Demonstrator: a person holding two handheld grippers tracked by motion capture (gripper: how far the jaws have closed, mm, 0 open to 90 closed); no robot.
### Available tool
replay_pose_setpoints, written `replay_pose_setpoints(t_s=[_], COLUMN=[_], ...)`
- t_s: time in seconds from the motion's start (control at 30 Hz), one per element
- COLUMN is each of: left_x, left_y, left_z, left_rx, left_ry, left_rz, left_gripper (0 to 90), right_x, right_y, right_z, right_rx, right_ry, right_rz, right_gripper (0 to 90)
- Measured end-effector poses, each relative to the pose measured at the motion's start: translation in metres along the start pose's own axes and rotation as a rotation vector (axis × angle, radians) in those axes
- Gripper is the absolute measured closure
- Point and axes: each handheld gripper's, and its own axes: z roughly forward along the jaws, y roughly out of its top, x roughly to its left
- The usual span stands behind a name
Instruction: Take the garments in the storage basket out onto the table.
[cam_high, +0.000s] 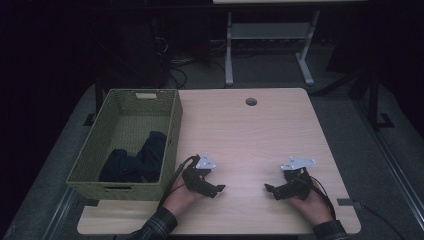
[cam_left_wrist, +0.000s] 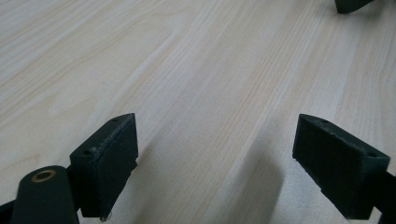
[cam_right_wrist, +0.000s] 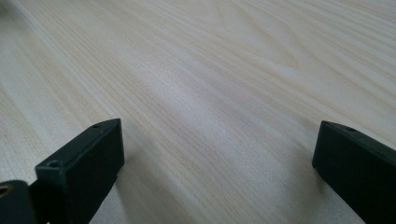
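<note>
**Both grippers low on the table, jaws spread, nothing held**

Here we are at the pale wooden table (cam_high: 250, 140), and both hands are down at the near edge. The left gripper (cam_high: 216, 189) sits low over the wood, its tip pointing inward toward the middle, the person's left hand (cam_high: 181, 196) wrapped behind it and a plaid sleeve (cam_high: 156, 225) showing at the bottom. In the left gripper view the jaws stand wide apart, bare wood grain between them, nothing in the gap (cam_left_wrist: 215, 158).

Over on the other side, the right gripper (cam_high: 270, 189) mirrors it, tip pointing back toward the left one, with a clear stretch of table between the two. The right hand (cam_high: 312, 202) grips it from behind, cable trailing off toward the table's edge. The right gripper view tells the same story: jaws spread wide, empty (cam_right_wrist: 217, 163), only tabletop ahead.

Now look left: a green woven basket (cam_high: 170, 137) stands at the table's left side, just beside the left gripper. Inside it lies a dark bundle of cloth (cam_high: 137, 160), heaped toward the near right corner. Neither gripper touches the basket or the cloth. At the far end of the table, a round cable hole (cam_high: 251, 101).
</note>
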Motion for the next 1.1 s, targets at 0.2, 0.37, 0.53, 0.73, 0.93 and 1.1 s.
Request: replay_pose_setpoints(t_s=[0.2,0.37,0.53,0.73,0.93,1.1], left_x=[0.000,-0.001,0.000,0.002,0.003,0.005], left_y=[0.004,0.009,0.014,0.018,0.021,0.025], left_z=[-0.004,-0.010,-0.015,-0.020,-0.023,-0.026], left_rx=[0.007,0.002,-0.017,-0.037,-0.041,-0.061], left_ry=[-0.002,-0.002,0.000,-0.005,0.001,0.002], left_rz=[-0.005,0.005,0.003,-0.002,0.008,0.001], left_gripper=[13.9,13.9,13.9,14.0,14.1,14.1], right_x=[0.000,0.000,0.000,0.000,0.000,0.000], right_y=[0.000,0.000,0.000,0.000,0.000,0.000], right_z=[0.000,0.000,0.000,0.000,0.000,0.000], right_rx=[0.000,0.000,0.000,0.000,0.000,0.000], right_ry=[0.000,0.000,0.000,0.000,0.000,0.000], right_rz=[0.000,0.000,0.000,0.001,0.000,0.000], right_gripper=[1.8,1.8,1.8,1.8,1.8,1.8])
